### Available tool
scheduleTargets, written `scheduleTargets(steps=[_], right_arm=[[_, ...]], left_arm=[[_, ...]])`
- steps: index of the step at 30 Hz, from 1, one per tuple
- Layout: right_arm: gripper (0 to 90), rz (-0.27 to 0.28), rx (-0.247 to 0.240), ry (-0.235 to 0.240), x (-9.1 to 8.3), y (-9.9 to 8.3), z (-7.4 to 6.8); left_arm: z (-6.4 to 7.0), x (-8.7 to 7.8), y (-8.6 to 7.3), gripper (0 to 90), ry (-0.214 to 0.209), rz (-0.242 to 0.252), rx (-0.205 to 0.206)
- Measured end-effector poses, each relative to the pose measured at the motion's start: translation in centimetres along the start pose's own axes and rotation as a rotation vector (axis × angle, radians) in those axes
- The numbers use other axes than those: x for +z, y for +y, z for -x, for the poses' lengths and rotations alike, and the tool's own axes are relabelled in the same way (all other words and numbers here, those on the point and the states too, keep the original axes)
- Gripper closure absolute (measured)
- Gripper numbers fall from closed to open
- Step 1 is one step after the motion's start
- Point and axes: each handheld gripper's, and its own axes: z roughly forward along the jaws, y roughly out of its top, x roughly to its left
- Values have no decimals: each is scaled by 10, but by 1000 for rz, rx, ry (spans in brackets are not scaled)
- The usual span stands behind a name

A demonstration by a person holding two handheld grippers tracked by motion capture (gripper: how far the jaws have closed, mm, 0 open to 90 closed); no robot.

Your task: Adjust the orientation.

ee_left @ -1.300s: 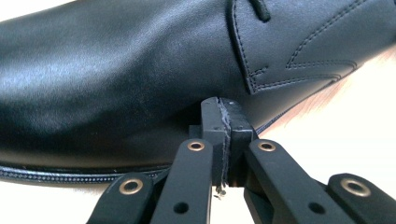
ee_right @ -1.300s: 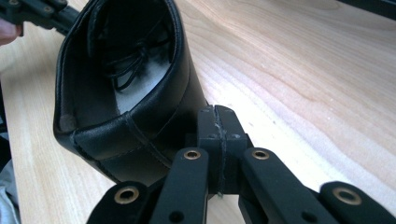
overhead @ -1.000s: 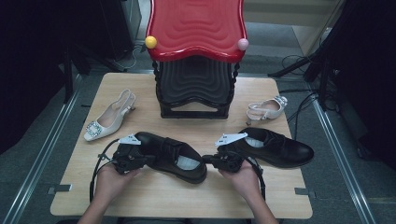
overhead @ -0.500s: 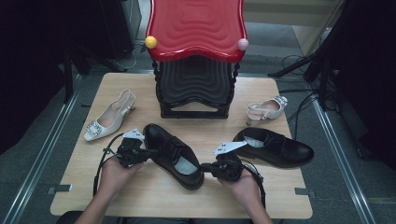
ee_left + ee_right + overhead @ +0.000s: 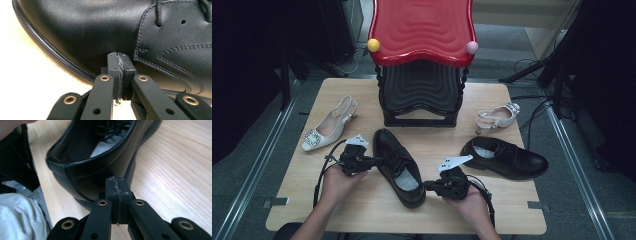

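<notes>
The left gripper [image 5: 373,161], held in the person's left hand [image 5: 337,181], has its jaws clenched together with nothing between them; their tips press against the toe side of a black lace-up shoe [image 5: 398,165]. The right gripper [image 5: 428,186], in the right hand [image 5: 469,202], is likewise closed on nothing, its tips meeting the heel of the same shoe. That shoe lies diagonally on the wooden table [image 5: 372,210], just in front of the black-and-red stool [image 5: 421,60], toe toward the stool, heel toward the person. Its opening shows a pale insole and nothing else inside. To the stool's front right lies a second black shoe [image 5: 504,158], behind it a pale strappy sandal [image 5: 497,117]. To the stool's left lies a white slingback heel [image 5: 330,124].
</notes>
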Motion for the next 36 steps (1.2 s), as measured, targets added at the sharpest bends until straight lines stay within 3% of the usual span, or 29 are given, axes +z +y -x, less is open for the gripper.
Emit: scheduleTargets(steps=[6, 9, 19, 22, 24, 34, 36], right_arm=[[900, -33, -24, -38, 8, 5, 4], [900, -31, -27, -34, 11, 10, 9], [884, -48, -38, -37, 20, 22, 22], [900, -74, -26, -7, 25, 25, 24], [900, -83, -26, -12, 28, 26, 23], [900, -70, -26, -29, 30, 24, 18], [900, -52, 9, -5, 29, 20, 19]], left_arm=[[-1, -8, -3, 871, 0, -4, -16], [2, -10, -9, 871, -5, -12, -22], [24, -10, -27, 858, -19, -39, -18], [32, -6, -29, 858, -34, -42, -11], [35, -3, -29, 859, -26, -41, -8], [32, 1, -29, 862, -53, -24, -32], [31, 2, -28, 863, -58, -18, -36]])
